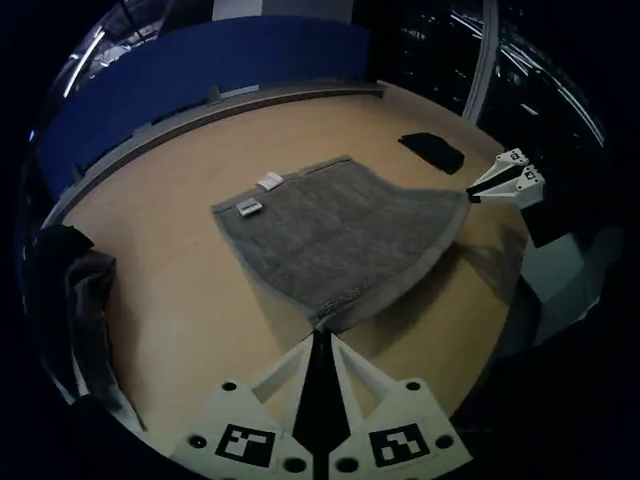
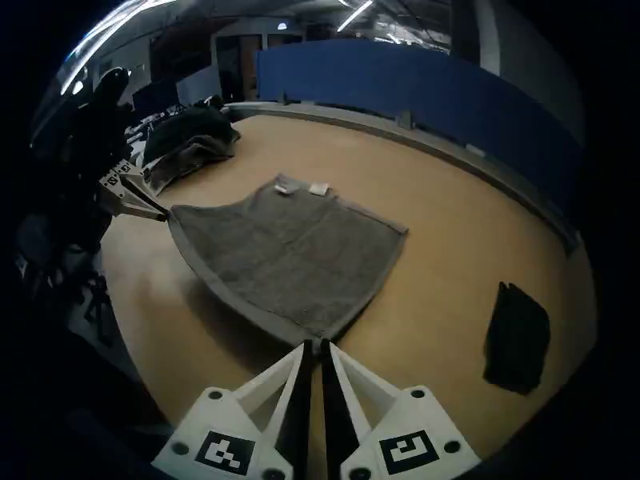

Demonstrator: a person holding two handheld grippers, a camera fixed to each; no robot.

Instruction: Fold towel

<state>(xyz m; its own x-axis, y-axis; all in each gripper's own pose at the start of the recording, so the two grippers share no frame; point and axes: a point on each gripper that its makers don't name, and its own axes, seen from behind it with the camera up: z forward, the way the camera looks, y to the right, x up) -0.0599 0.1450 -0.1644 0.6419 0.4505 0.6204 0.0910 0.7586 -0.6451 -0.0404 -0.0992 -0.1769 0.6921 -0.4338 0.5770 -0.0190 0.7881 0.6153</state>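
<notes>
A grey towel point(image 1: 336, 232) lies spread on the wooden table point(image 1: 184, 296), its near edge lifted off the surface. My left gripper point(image 1: 321, 334) is shut on one near corner of it. My right gripper point(image 2: 314, 344) is shut on the other near corner of the grey towel point(image 2: 292, 248). In the left gripper view the right gripper point(image 1: 474, 193) shows at the right, pinching its corner. In the right gripper view the left gripper point(image 2: 162, 214) shows at the left, holding its corner. Two small white tags point(image 1: 260, 194) sit on the towel's far edge.
A dark folded cloth point(image 1: 433, 150) lies on the table point(image 2: 448, 264) beyond the towel, also seen as the dark cloth point(image 2: 518, 338) at the right. A heap of dark fabric point(image 2: 188, 136) sits at the far left. A blue partition point(image 1: 200, 72) runs along the table's back.
</notes>
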